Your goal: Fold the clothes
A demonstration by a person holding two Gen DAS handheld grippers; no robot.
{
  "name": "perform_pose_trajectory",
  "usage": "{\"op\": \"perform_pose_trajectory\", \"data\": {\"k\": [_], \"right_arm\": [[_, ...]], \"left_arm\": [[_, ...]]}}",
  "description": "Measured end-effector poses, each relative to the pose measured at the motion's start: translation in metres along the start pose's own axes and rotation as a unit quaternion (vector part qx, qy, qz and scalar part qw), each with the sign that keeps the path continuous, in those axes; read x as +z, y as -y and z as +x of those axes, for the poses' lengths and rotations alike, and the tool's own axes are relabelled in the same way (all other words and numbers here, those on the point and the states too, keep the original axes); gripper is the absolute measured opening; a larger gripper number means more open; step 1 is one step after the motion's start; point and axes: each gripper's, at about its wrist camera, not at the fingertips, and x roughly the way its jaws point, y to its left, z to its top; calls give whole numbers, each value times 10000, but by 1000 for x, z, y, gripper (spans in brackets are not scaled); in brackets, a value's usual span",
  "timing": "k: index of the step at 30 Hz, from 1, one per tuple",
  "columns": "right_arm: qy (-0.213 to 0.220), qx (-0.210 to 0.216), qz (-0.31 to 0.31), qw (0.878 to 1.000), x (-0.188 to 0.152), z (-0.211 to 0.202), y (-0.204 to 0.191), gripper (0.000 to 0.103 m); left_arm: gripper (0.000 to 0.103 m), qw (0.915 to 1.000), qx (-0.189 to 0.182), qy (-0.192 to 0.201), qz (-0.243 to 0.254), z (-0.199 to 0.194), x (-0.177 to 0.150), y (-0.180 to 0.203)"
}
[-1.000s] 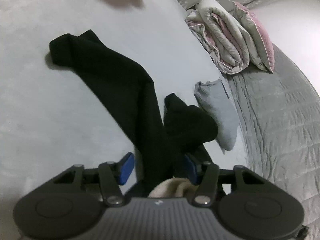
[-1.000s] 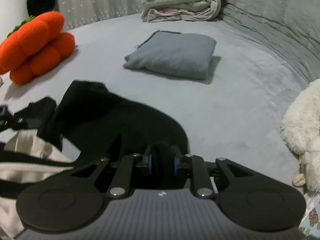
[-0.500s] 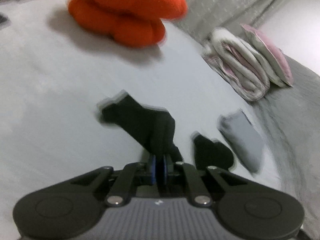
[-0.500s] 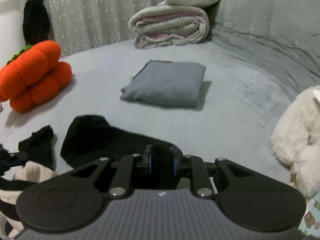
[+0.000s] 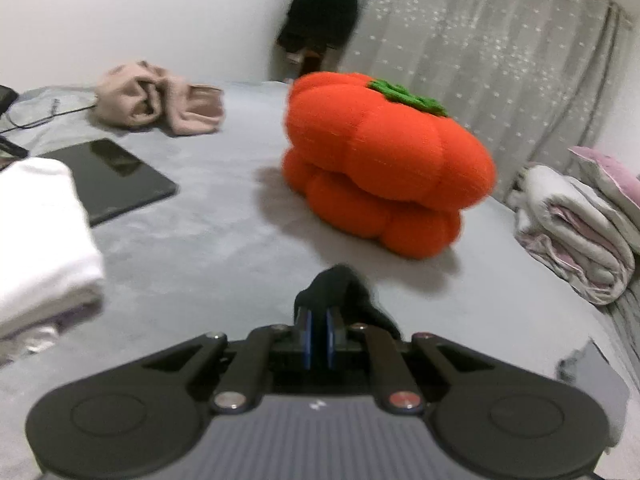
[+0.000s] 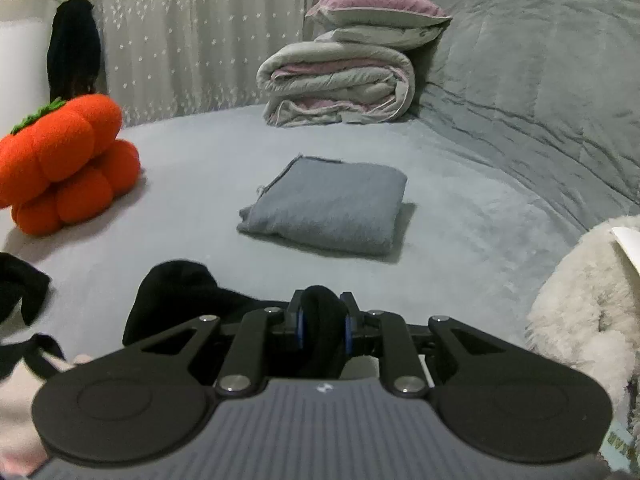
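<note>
A black garment (image 5: 340,288) is pinched in my left gripper (image 5: 316,320), whose blue pads are closed on a fold of it, lifted above the grey bed. My right gripper (image 6: 323,322) is shut on another part of the same black garment (image 6: 176,296), which drapes down to its left onto the bed. A folded grey garment (image 6: 332,212) lies on the bed ahead of the right gripper.
An orange pumpkin plush (image 5: 384,172) sits just beyond the left gripper. A black tablet (image 5: 112,176), white folded cloth (image 5: 40,232) and beige clothes (image 5: 160,100) lie left. A rolled quilt with pillow (image 6: 340,84) is at the back. A white fluffy toy (image 6: 584,292) is at right.
My left gripper closed on the black garment and swung up and leftward, so its view now faces the pumpkin plush. My right gripper stayed shut and rose with the garment.
</note>
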Motion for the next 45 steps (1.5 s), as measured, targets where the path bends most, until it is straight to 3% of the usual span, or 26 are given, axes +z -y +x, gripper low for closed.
{"op": "perform_pose_trajectory", "data": {"k": [7, 14, 19, 21, 24, 27, 32, 35, 40, 45], "right_arm": [[-526, 326, -139, 9980, -16, 5, -5, 20], [-914, 392, -445, 9940, -40, 2, -2, 20], [-900, 353, -937, 9909, -56, 0, -8, 20], [-781, 340, -1071, 9906, -56, -4, -10, 26], [-595, 356, -1165, 9908, -52, -11, -8, 40], [-337, 419, -1228, 9910, -45, -23, -7, 52], [-41, 704, -1269, 9894, -35, -39, -9, 53], [-56, 1123, -1040, 9882, -29, -41, -8, 53], [-399, 2056, -299, 9774, -19, -33, -6, 53], [-918, 2394, 255, 9662, -22, -13, -8, 53]], "left_arm": [[7, 9966, 268, -528, 569, 13, -11, -25], [8, 9863, 144, -1398, 865, 26, -35, -42], [12, 9798, 158, -1486, 1332, 22, -43, -36], [24, 9780, 143, -1414, 1525, 17, -42, -32], [46, 9781, -126, -1308, 1612, 6, -37, -26], [50, 9771, -478, -1228, 1670, -1, -33, -18], [52, 9706, -999, -1155, 1860, -6, -37, 2], [52, 9673, -1227, -1100, 1930, -7, -40, 13], [53, 9578, -1651, -1464, 1843, 8, -51, 29], [53, 9451, -2025, -1934, 1685, 27, -64, 42]]}}
